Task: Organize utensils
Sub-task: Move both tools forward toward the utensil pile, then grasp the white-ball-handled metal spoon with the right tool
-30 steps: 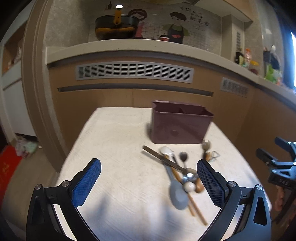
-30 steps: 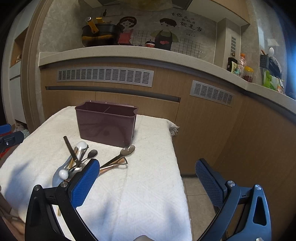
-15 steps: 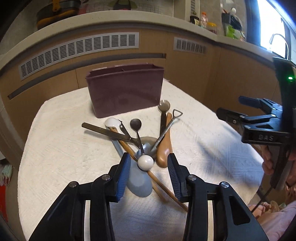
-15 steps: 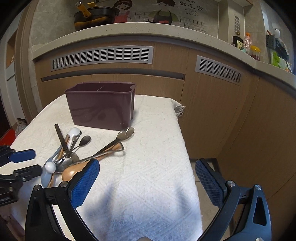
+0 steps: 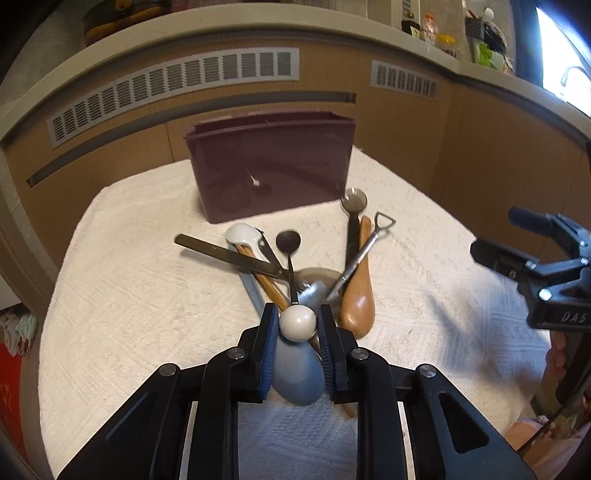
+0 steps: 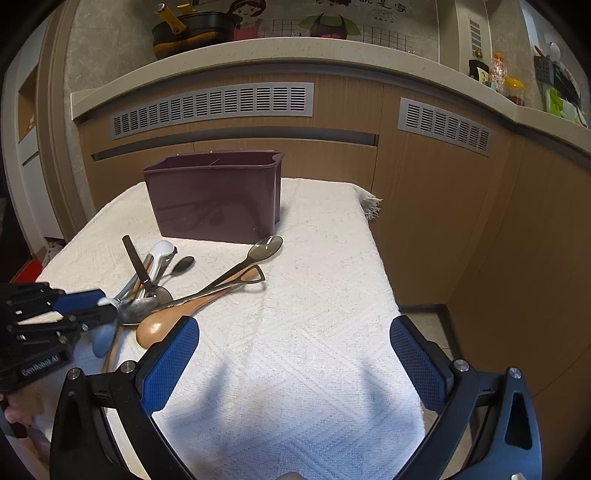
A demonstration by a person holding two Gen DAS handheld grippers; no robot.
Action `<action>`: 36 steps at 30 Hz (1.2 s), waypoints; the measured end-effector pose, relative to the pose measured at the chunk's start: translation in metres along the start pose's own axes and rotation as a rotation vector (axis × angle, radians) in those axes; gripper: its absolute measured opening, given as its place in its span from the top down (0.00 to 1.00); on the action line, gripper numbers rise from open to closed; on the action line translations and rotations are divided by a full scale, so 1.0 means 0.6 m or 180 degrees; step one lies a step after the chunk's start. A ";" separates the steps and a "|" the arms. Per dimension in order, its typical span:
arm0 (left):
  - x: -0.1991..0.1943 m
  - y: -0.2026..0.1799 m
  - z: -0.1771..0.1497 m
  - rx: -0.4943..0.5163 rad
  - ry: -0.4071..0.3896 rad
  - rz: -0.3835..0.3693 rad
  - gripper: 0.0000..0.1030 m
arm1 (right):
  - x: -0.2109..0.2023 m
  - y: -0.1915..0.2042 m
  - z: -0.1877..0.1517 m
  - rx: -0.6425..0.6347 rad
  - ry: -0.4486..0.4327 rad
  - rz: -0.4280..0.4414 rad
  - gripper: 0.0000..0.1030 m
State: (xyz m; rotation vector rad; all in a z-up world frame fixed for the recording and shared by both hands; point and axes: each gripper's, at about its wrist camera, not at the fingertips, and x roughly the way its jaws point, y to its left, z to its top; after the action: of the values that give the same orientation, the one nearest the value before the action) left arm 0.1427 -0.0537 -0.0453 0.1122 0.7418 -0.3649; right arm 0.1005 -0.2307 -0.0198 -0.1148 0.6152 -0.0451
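Left wrist view: the left gripper [image 5: 297, 325] has its blue pads pressed to either side of the white ball end [image 5: 297, 324] of a thin dark spoon [image 5: 289, 254], which lies atop a tangled pile with a wooden spoon [image 5: 358, 299], chopsticks and a flat dark blade. The maroon utensil caddy [image 5: 271, 173] stands behind the pile on the white cloth [image 5: 122, 295]. The right gripper [image 6: 293, 360] hovers spread wide, holding nothing. A round knob could slip, so I would lift straight and slowly, clear of its neighbours.

Home kitchen: countertop [image 6: 258, 50] (pan [image 6: 192, 31] on it), cabinets [image 6: 424, 177].
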 end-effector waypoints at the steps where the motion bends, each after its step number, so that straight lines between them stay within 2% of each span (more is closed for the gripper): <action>1: -0.011 0.007 0.004 -0.0035 -0.0064 0.0000 0.78 | 0.001 0.003 0.001 -0.0019 0.0008 0.0029 0.00; 5: -0.064 0.045 0.032 -0.0130 -0.0418 0.0141 0.80 | 0.005 0.022 0.012 -0.0172 0.0028 0.0206 0.00; 7: -0.088 0.068 0.050 -0.0166 -0.0580 0.0230 0.80 | 0.013 0.037 0.024 -0.0278 0.0081 0.0402 0.06; 11: -0.112 0.105 0.080 -0.0237 -0.0753 0.0327 0.83 | 0.045 0.080 0.058 -0.0511 0.0255 0.0848 0.36; 15: -0.117 0.137 0.087 -0.0370 -0.0743 0.0334 0.83 | 0.085 0.132 0.085 -0.0836 0.0421 0.1063 0.57; 17: -0.105 0.150 0.073 -0.0445 -0.0602 0.0236 0.82 | 0.098 0.149 0.090 -0.0951 0.0482 0.1135 0.58; 20: -0.074 0.163 0.044 -0.0470 -0.0295 0.0078 0.80 | 0.108 0.160 0.088 -0.1046 0.0514 0.1036 0.58; 22: -0.052 0.167 0.025 -0.0510 -0.0112 0.0022 0.73 | 0.107 0.160 0.082 -0.1044 0.0507 0.0943 0.56; 24: -0.029 0.174 0.009 -0.0658 0.0053 -0.0054 0.60 | 0.102 0.153 0.071 -0.1022 0.0527 0.0885 0.56; 25: -0.017 0.178 0.001 -0.0782 0.0136 -0.0104 0.58 | 0.099 0.150 0.064 -0.1022 0.0538 0.0856 0.56; 28: 0.018 0.188 -0.014 -0.1196 0.0383 -0.0306 0.58 | 0.087 0.144 0.041 -0.1035 0.0526 0.0670 0.55; 32: 0.052 0.192 -0.017 -0.1585 0.0596 -0.0567 0.58 | 0.069 0.126 0.016 -0.0937 0.0470 0.0515 0.45; 36: 0.079 0.196 0.003 -0.1833 0.0704 -0.0535 0.57 | 0.069 0.103 0.004 -0.0782 0.0458 0.0434 0.42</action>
State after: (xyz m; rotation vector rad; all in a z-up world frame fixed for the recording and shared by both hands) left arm 0.2185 0.0419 -0.0791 -0.4616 1.0527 -0.2884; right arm 0.1363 -0.1725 -0.0489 -0.3089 0.7696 0.1559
